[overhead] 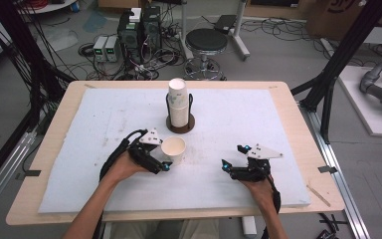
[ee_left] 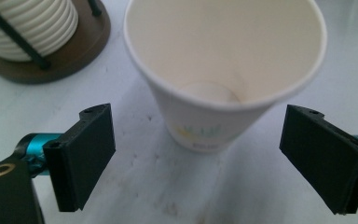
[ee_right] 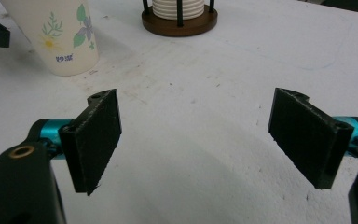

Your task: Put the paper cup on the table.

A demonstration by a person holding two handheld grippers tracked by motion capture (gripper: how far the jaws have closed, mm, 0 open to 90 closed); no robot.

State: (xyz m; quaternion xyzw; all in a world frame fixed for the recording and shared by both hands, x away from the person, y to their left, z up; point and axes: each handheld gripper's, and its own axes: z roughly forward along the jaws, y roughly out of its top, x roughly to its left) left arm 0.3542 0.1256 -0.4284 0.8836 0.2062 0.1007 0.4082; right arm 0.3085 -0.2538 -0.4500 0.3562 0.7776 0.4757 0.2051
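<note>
Single paper cup [overhead: 173, 150] standing upright at centre of the high view on the white worktop [overhead: 258, 119], just below the stack of cups [overhead: 178, 103] in its holder; likely light, thin-walled, easily crushed or tipped, so best taken gently at mid-wall. Left gripper [ee_left: 198, 158] fingers released, spread either side without touching; right gripper [ee_right: 196, 140] fingers spread, empty. Cup base cut off behind its own rim; stack count unclear.
</note>
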